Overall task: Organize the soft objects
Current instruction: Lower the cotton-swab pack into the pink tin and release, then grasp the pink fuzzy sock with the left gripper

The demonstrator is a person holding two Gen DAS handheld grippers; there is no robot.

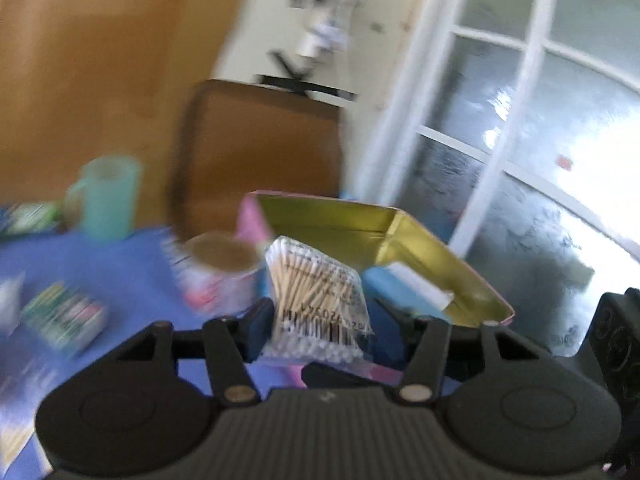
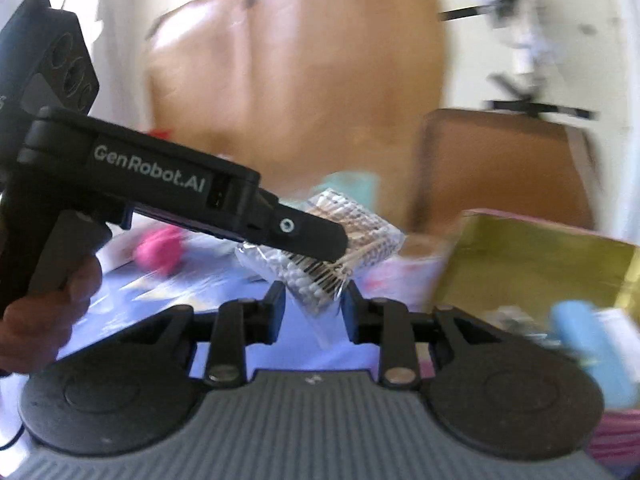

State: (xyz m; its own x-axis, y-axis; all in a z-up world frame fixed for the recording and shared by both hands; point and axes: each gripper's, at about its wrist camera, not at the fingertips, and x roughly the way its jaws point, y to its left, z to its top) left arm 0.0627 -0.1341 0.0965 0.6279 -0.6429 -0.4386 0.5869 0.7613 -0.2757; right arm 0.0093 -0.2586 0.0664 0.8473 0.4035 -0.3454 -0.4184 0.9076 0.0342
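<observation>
A clear bag of cotton swabs (image 1: 316, 296) hangs between the fingers of my left gripper (image 1: 324, 320), above the blue table. The jaws stand wide; only the left finger (image 1: 258, 320) seems to touch the bag. In the right wrist view the left gripper's finger lies across the same bag (image 2: 340, 236), held in the air. My right gripper (image 2: 314, 312) is open just below the bag, its fingers either side of the bag's lower corner. A pink tin with a gold inside (image 1: 432, 256) stands open behind the bag and holds a blue and white item (image 1: 404, 284).
A teal mug (image 1: 108, 200), a paper cup (image 1: 220, 272) and small green boxes (image 1: 64, 316) stand on the blue tablecloth (image 1: 132, 264). A pink ball (image 2: 160, 248) lies at the left in the right wrist view. A brown chair back (image 1: 260, 148) is behind the table.
</observation>
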